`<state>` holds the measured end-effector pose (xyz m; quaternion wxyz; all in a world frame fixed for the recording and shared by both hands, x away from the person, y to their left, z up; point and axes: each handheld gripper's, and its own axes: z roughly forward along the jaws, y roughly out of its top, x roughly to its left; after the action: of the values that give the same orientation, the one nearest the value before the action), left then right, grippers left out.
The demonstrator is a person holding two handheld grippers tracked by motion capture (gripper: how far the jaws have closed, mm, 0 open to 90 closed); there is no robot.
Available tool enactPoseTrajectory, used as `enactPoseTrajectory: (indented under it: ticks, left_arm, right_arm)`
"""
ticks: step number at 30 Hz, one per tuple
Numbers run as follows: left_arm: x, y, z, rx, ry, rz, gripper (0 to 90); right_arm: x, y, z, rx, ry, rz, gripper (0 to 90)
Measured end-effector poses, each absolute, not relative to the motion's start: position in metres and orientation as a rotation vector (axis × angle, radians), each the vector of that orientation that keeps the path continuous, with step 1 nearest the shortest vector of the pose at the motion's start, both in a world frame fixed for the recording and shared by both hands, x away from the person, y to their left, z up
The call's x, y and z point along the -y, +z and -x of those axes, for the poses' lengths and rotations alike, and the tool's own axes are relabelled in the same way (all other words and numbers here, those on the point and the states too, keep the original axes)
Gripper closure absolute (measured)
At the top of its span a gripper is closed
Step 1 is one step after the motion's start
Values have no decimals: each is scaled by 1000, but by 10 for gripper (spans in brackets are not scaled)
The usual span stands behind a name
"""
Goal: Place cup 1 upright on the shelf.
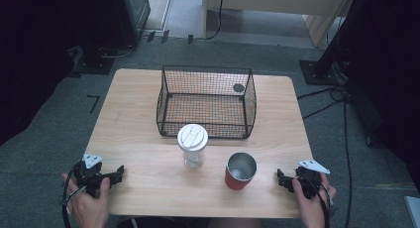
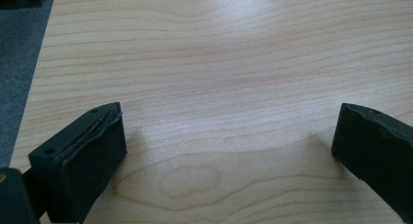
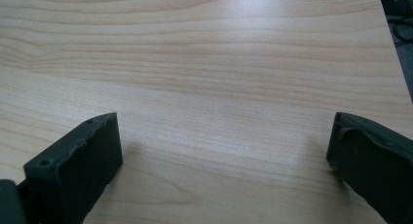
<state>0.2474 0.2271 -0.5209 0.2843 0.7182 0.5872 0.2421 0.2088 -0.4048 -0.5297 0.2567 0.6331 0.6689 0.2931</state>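
I'm resting my left gripper (image 1: pixel 118 173) and right gripper (image 1: pixel 281 178) at the near corners of the bench (image 1: pixel 133 139), both w/ jaws spread wide apart and holding nothing. Between them, the clear bottle w/ white lid (image 1: pixel 192 144) is standing upright just in front of the wire basket (image 1: pixel 205 101), and the red cup (image 1: pixel 240 171) w/ shiny metal inside is sitting open near my right; I'm judging both light and stiff, the cup's wall prob. slick, so I'm planning mid-body grips, not the lid or rim. The bench is smooth pale wood, and cables are trailing over grey carpet around it.
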Motion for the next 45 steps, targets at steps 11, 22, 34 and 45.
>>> enactPoseTrajectory:
  ticks: [11, 22, 34, 45]
  left_arm:
    - [-227, -521, -247, -1571, 649, -1921, 0]
    - [-227, -521, -247, -1571, 649, -1921, 0]
    - [-227, -521, -247, -1571, 649, -1921, 0]
    - [-227, -521, -247, -1571, 649, -1921, 0]
  right_arm:
    - [402, -529, -205, -1768, 773, -1753, 0]
    - [382, -524, -196, -1831, 793, -1691, 0]
    - [357, -517, -188, -1880, 847, -1646, 0]
    - [336, -510, -180, -1934, 948, -1616, 0]
